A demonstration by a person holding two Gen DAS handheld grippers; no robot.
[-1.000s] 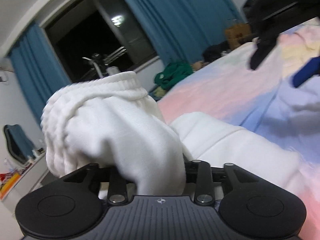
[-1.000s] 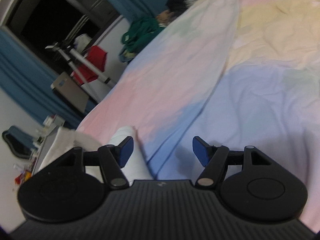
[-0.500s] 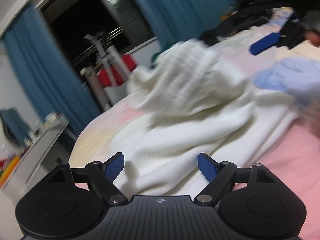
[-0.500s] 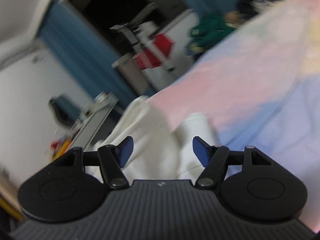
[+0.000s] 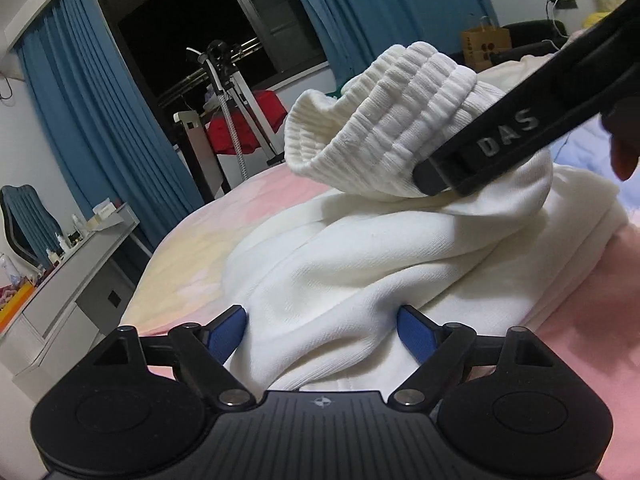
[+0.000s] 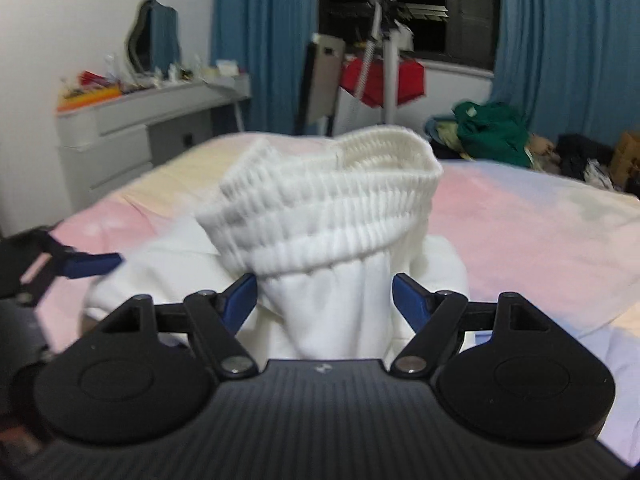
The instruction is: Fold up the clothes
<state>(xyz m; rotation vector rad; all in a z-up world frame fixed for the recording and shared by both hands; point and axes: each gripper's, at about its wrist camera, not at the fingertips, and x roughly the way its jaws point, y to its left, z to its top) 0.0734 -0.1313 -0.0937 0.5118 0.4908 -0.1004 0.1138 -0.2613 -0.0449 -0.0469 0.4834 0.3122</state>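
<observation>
A white garment lies bunched on the pastel bedsheet, its ribbed cuff sticking up on top. My left gripper is open, its blue fingers on either side of a fold of the white cloth at the near end. My right gripper is open too, its fingers on either side of the sleeve just below the ribbed cuff. The right gripper's black finger crosses the left wrist view over the cuff. The left gripper's blue fingertip shows at the left of the right wrist view.
A grey desk with clutter stands left of the bed. A stand with red cloth is by the dark window and blue curtains. A green clothes pile lies on the floor at the right.
My left gripper let go of the bunched cuff and dropped back to the garment's near fold, open. My right gripper swung from the bare sheet to the sleeve under the cuff.
</observation>
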